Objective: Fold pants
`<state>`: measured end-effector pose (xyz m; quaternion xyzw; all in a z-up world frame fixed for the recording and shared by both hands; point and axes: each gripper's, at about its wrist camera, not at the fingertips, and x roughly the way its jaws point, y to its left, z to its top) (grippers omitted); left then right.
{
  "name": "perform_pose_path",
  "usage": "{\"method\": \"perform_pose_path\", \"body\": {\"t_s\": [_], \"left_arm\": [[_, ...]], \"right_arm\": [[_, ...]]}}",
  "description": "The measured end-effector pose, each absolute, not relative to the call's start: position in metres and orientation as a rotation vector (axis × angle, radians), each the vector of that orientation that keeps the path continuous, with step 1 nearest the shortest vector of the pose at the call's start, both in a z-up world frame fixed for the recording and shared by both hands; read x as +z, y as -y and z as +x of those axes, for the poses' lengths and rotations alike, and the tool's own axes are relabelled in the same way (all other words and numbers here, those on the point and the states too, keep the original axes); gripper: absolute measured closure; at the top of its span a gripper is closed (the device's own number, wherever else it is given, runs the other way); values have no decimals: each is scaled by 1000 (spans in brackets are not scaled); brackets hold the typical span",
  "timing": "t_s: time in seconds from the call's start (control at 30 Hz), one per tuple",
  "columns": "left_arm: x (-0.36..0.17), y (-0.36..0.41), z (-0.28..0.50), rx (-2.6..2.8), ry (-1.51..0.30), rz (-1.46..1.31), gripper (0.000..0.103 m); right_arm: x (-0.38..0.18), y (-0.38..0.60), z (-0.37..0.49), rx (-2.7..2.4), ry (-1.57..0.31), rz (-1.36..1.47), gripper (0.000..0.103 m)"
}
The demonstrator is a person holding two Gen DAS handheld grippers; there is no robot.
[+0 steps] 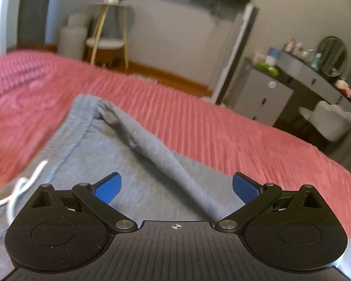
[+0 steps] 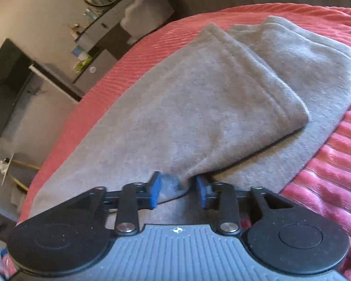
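Pants [image 2: 199,98] lie lengthwise away from both cameras on bed [image 1: 199,121]; left tongs [image 1: 176,187] spread apart, right tongs [image 2: 179,190] clamped on fabric fold.

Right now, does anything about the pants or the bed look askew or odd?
Mostly minor: a raised diagonal ridge crosses the grey pants, and the white drawstring trails loose near the waistband. The pink bedspread looks undisturbed.
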<state>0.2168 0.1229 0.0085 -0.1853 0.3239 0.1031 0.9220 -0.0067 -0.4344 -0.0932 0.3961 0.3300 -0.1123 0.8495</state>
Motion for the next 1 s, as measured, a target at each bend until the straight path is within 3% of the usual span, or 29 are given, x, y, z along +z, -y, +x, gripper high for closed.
{"method": "perform_pose_path", "body": {"t_s": [0.13,0.23,0.4,0.43,0.47,0.5,0.57,0.63,0.8,0.83,0.87,1.0], "left_arm": [[-11,-134,266,253,-750,-450,4],[-27,-139,293,261,-820,-465,23],[-41,-132,308,254,-854,-401,52],[-40,-132,309,241,-849,-398,71],[-39,-133,309,230,-851,-406,81],[-38,-135,308,227,-852,-424,82],[-35,-139,301,221,-836,-460,88],[-32,-142,294,210,-816,-481,90],[-13,-146,273,189,-775,-492,91],[-6,-148,267,183,-764,-491,91],[3,-149,262,172,-751,-491,92],[54,-146,234,113,-682,-446,92]], "right_arm": [[-90,430,-12,-214,-686,816,46],[-87,430,-8,-172,-698,832,27],[-83,449,-7,-213,-680,996,26],[-82,453,-8,-222,-662,1015,27],[-82,457,-9,-237,-648,1025,32],[-82,461,-10,-256,-642,1031,37],[-84,466,-10,-285,-634,1046,64],[-91,472,-9,-325,-645,1079,76],[-105,485,-15,-359,-598,1229,76],[-106,486,-14,-364,-589,1224,82],[-104,486,-12,-377,-591,1204,98],[-66,493,12,-343,-576,1072,98]]}}
